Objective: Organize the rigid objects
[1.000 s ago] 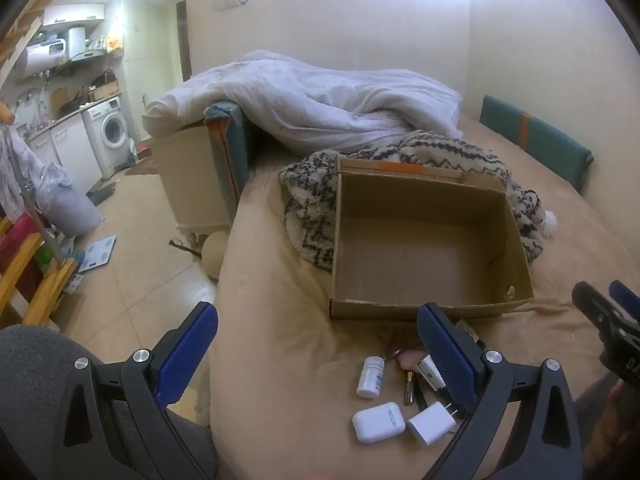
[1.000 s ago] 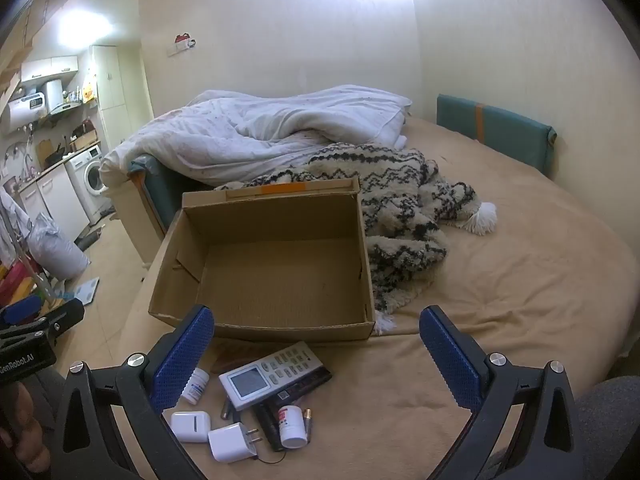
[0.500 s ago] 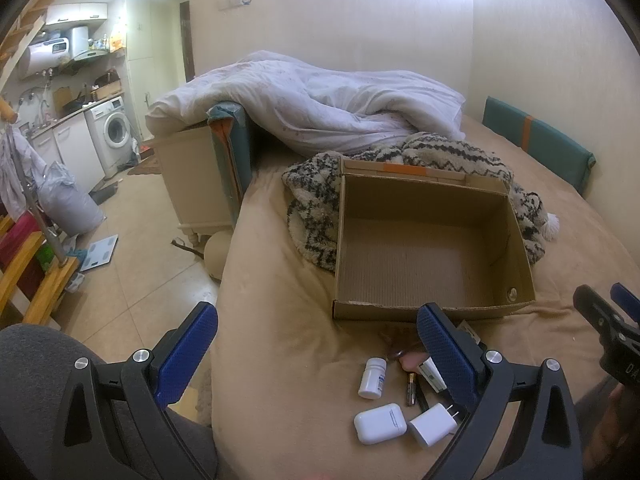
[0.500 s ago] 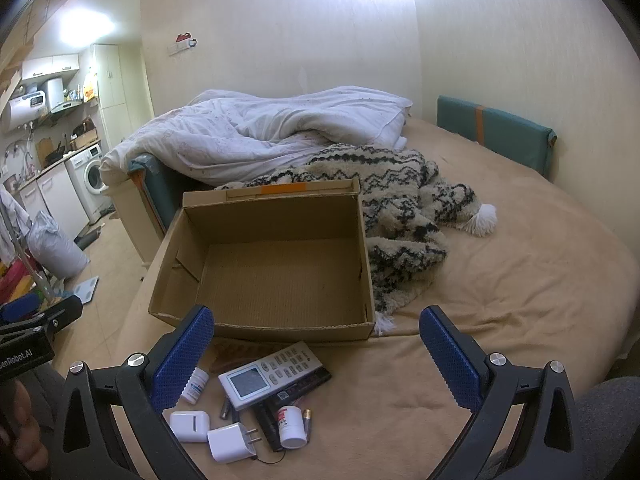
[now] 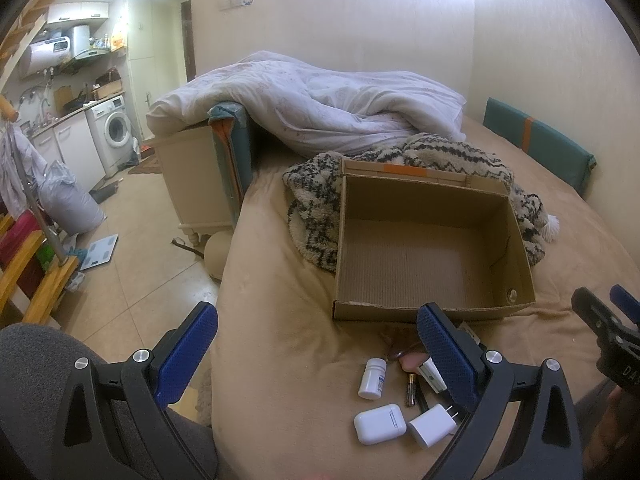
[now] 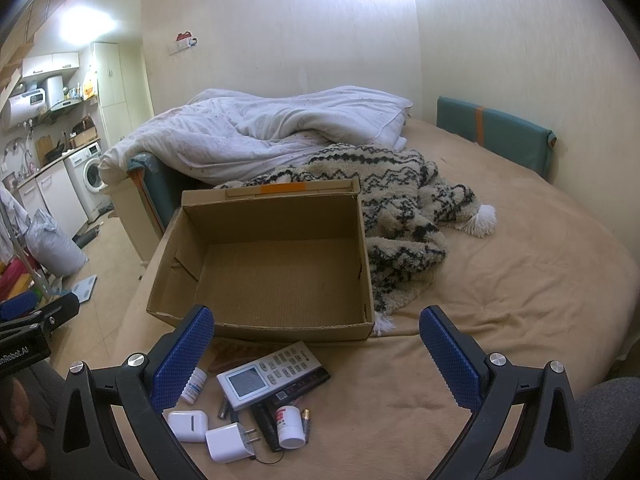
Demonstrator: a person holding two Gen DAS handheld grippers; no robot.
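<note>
Nothing has moved: both grippers, left [image 5: 316,354] and right [image 6: 316,354], hover wide open, empty, near the cardboard box [image 6: 276,322].

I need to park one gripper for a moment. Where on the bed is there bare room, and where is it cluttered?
Bare bedcover lies right of the cardboard box, between the patterned blanket and the teal cushion. The strip along the bed's left edge is also free. It is crowded in front of the box: remote, charger plug, earbud case, bottles, batteries.
</note>
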